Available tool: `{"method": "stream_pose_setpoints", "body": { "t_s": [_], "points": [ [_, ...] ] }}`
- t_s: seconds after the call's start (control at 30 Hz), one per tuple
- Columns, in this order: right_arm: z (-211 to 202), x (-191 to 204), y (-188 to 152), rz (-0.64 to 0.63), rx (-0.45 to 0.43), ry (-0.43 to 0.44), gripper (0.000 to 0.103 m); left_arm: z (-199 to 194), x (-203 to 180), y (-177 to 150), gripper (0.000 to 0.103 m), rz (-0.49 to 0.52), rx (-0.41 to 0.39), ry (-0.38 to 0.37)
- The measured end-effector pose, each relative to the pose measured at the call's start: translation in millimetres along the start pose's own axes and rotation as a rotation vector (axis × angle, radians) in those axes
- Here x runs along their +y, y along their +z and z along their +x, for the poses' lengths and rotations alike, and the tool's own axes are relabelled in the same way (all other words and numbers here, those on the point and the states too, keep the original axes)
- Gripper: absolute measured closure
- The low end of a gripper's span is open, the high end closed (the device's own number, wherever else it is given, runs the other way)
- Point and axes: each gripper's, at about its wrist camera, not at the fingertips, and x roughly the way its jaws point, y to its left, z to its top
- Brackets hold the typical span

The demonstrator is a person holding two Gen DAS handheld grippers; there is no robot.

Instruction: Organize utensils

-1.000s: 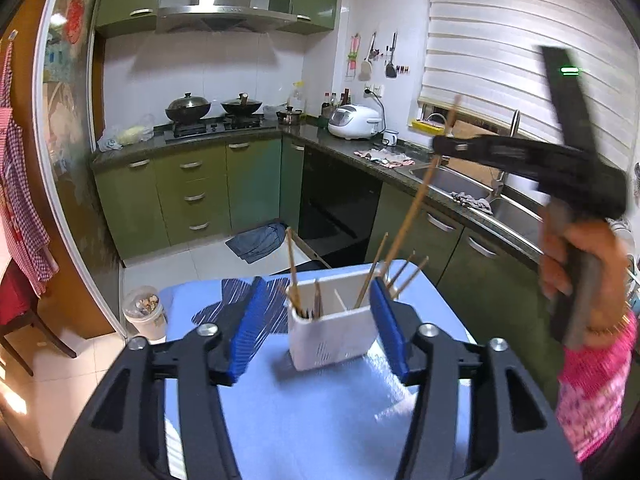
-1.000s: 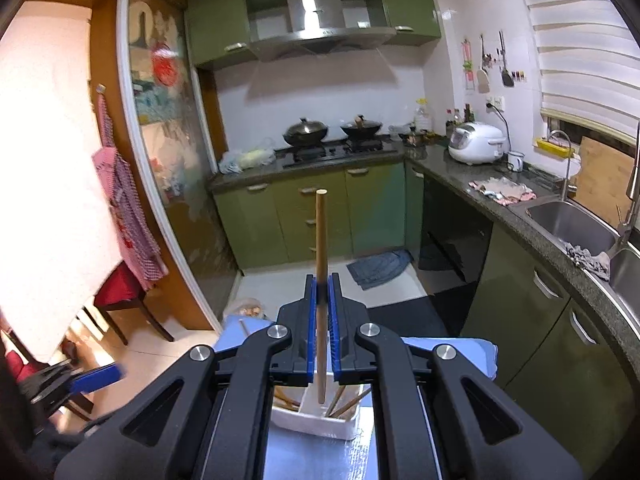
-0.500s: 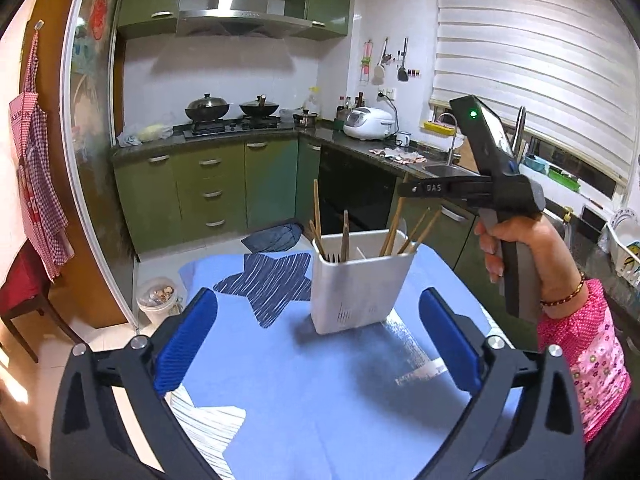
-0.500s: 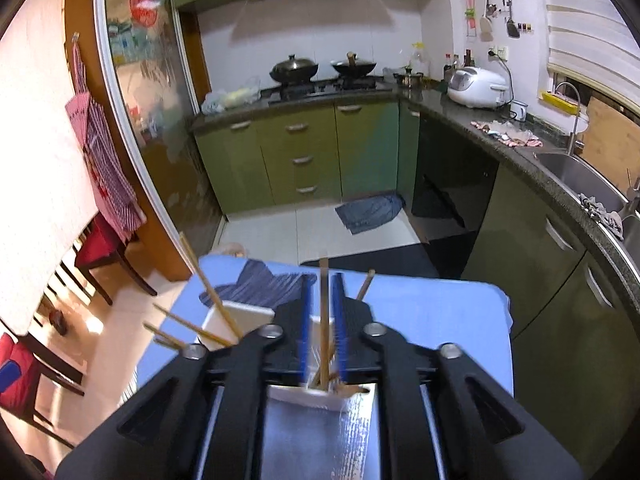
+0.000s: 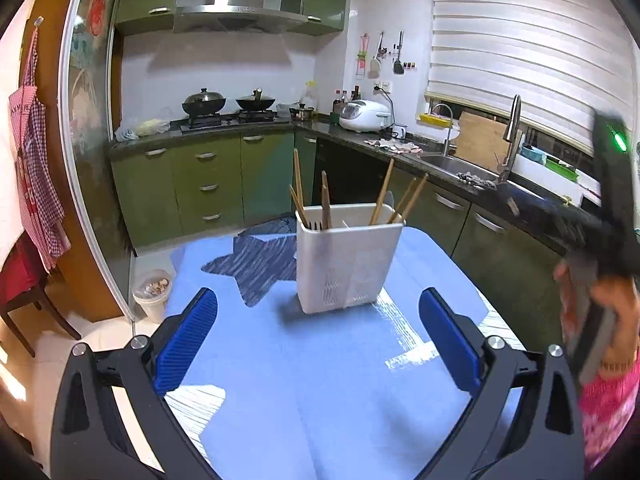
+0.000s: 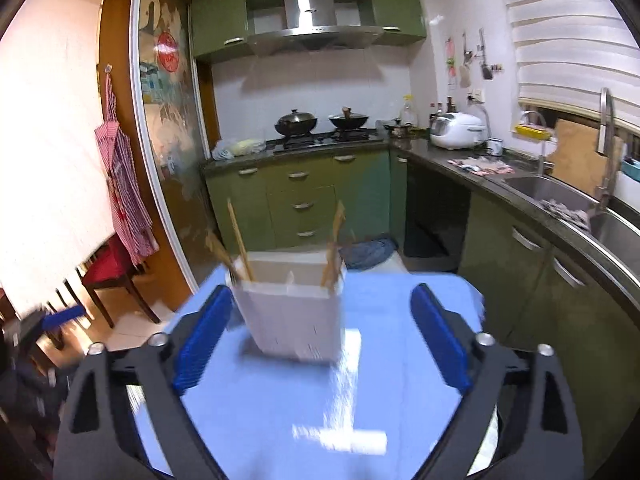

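A white utensil holder (image 5: 346, 256) stands on the blue tablecloth (image 5: 320, 380) with several wooden chopsticks (image 5: 382, 194) upright in it. It also shows, blurred, in the right wrist view (image 6: 292, 308) with chopsticks (image 6: 240, 236) leaning out. My left gripper (image 5: 318, 342) is open and empty, in front of the holder. My right gripper (image 6: 318, 338) is open and empty, just short of the holder. In the left wrist view its body and the hand on it (image 5: 600, 264) are blurred at the right edge.
The tablecloth has a dark striped star patch (image 5: 260, 260). Green cabinets (image 5: 208, 192), a stove with two woks (image 5: 228, 104), a rice cooker (image 5: 364, 116) and a sink (image 5: 452, 160) stand behind. A red chair (image 6: 108, 276) and a small bin (image 5: 154, 290) are at the left.
My right gripper let the chopstick go into the holder, opened wide and drew back. My left gripper, first close around the holder, opened wide and backed away.
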Motion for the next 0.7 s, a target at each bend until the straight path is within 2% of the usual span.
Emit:
{"method": "stream_pose_setpoints", "body": {
  "t_s": [0.13,0.3,0.57,0.7],
  "points": [
    [-26.9,4.2,-50.5,-0.004,0.023,-0.039,0.005,-4.2,-7.7,-12.0,0.007,-0.008,0.009,0.0],
    [-54.9,7.6,-83.7,0.03,0.018,-0.034,0.005,-14.6,-15.7,-24.6,0.007,-0.006,0.014,0.002],
    [-91.3,14.7,-93.8,0.043,-0.001,-0.037,0.005,-41.8,-13.9,-32.8,0.007,-0.022,-0.001,0.039],
    [-107.0,25.4,-89.4,0.023,-0.002,-0.086,0.005,-57.9,-7.1,-35.1,0.007,-0.04,-0.017,0.044]
  ]
}}
